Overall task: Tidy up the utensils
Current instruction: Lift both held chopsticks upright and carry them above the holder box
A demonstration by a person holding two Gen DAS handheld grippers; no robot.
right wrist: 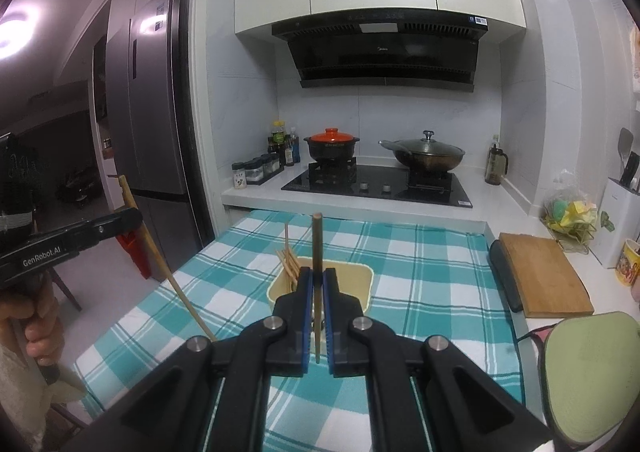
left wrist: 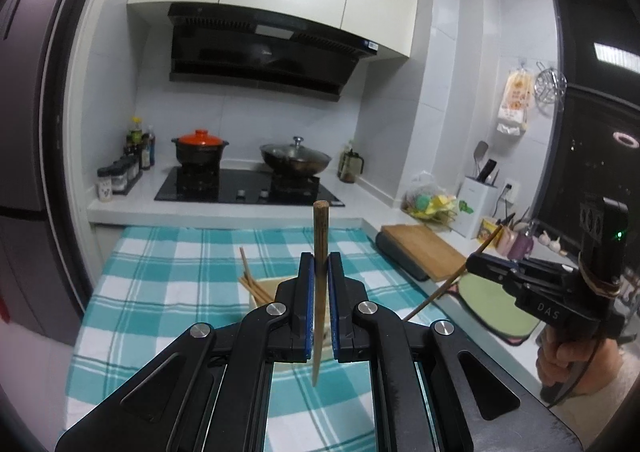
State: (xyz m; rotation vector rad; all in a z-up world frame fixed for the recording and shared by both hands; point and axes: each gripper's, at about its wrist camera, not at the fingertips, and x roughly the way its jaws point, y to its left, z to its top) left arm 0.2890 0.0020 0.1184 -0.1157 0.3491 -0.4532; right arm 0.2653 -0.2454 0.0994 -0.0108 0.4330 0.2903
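My left gripper (left wrist: 320,262) is shut on a wooden chopstick (left wrist: 319,236) held upright above the checked cloth. My right gripper (right wrist: 317,276) is shut on another wooden chopstick (right wrist: 317,248), also upright. A beige rectangular holder (right wrist: 360,280) stands on the cloth just beyond both grippers, with several chopsticks (right wrist: 290,262) leaning in its left end; it also shows in the left wrist view (left wrist: 266,286), mostly hidden by the fingers. The right gripper appears in the left wrist view (left wrist: 476,262) with its chopstick slanting down. The left gripper appears in the right wrist view (right wrist: 134,217).
A teal checked cloth (right wrist: 420,272) covers the counter. Behind it a black hob (right wrist: 380,183) carries a red-lidded pot (right wrist: 332,145) and a lidded wok (right wrist: 426,155). A wooden cutting board (right wrist: 544,276) and a green mat (right wrist: 592,368) lie at the right. A fridge (right wrist: 156,111) stands left.
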